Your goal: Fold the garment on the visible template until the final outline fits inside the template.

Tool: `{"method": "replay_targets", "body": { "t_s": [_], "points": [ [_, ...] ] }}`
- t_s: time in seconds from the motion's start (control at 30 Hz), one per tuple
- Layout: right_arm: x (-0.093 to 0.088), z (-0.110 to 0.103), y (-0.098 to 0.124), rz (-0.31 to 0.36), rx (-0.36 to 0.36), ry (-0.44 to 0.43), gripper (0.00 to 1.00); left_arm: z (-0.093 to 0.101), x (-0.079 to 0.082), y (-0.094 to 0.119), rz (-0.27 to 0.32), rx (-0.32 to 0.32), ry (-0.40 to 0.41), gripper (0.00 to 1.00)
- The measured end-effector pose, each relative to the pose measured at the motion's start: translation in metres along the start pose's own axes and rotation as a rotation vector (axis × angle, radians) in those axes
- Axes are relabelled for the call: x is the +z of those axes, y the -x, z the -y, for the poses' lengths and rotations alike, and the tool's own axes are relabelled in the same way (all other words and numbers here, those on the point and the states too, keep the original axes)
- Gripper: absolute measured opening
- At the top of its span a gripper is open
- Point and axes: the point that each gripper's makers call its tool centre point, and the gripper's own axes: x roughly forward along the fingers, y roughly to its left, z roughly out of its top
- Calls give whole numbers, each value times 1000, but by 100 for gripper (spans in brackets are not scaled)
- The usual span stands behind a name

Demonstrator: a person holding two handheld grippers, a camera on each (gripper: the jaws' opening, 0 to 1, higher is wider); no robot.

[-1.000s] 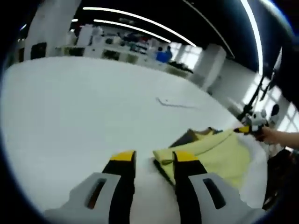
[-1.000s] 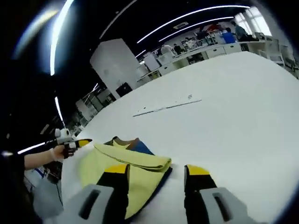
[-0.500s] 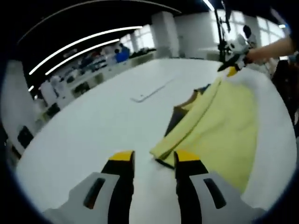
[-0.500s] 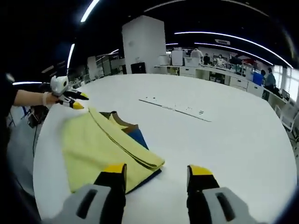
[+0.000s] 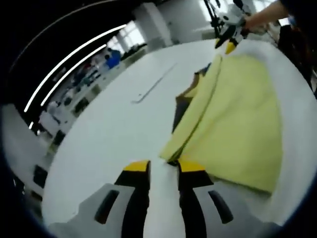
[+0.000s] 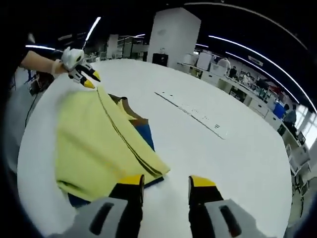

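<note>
A folded yellow garment (image 5: 237, 114) with a dark blue underlayer and a brown collar lies on the white table (image 5: 109, 134). My left gripper (image 5: 163, 166) is open, its yellow tips either side of the garment's near corner. At the far corner, a hand holds my right gripper (image 5: 229, 39). In the right gripper view, the garment (image 6: 94, 144) shows its blue layer (image 6: 145, 144) and collar (image 6: 130, 113). My right gripper (image 6: 166, 181) stands open at that corner, with the left gripper (image 6: 84, 74) at the far end. A thin template line (image 6: 190, 111) runs across the table beyond the garment.
The template line (image 5: 153, 87) lies left of the garment in the left gripper view. The table's edge runs close behind the garment's far side. A white pillar (image 6: 173, 34) and desks with people stand far back. A stand (image 5: 213, 15) rises near the hand.
Both views have swung and closed in on the garment's folded edge. Each gripper's jaws have narrowed, and a garment corner now sits at each pair of tips.
</note>
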Motion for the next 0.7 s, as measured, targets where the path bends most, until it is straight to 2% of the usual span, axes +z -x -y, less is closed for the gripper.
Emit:
{"method": "replay_targets", "body": {
  "t_s": [0.07,0.13,0.27,0.4,0.43,0.47,0.53,0.6,0.7],
  "points": [
    [0,-5,-4,-2,17,27,28,-1,2,-2,2,7,-18,17],
    [-1,-7,-8,-12,21,46,28,-2,3,-5,-10,16,-74,17],
    [-1,-7,-13,-23,12,102,27,1,3,-9,-24,13,-136,20],
    [4,-8,-17,-19,17,161,23,5,4,-13,-30,0,-168,18],
    [4,-8,-18,-25,18,184,22,5,3,-14,-44,-5,-213,18],
    [5,-9,-20,-24,18,191,20,5,4,-15,-41,-8,-240,17],
    [6,-11,-21,-19,26,196,17,6,4,-16,-42,-18,-233,15],
    [8,-12,-23,-7,36,134,16,6,4,-17,-47,-20,-239,16],
    [6,-10,-23,-14,27,145,13,8,4,-14,-45,-30,-253,16]
  ]
}}
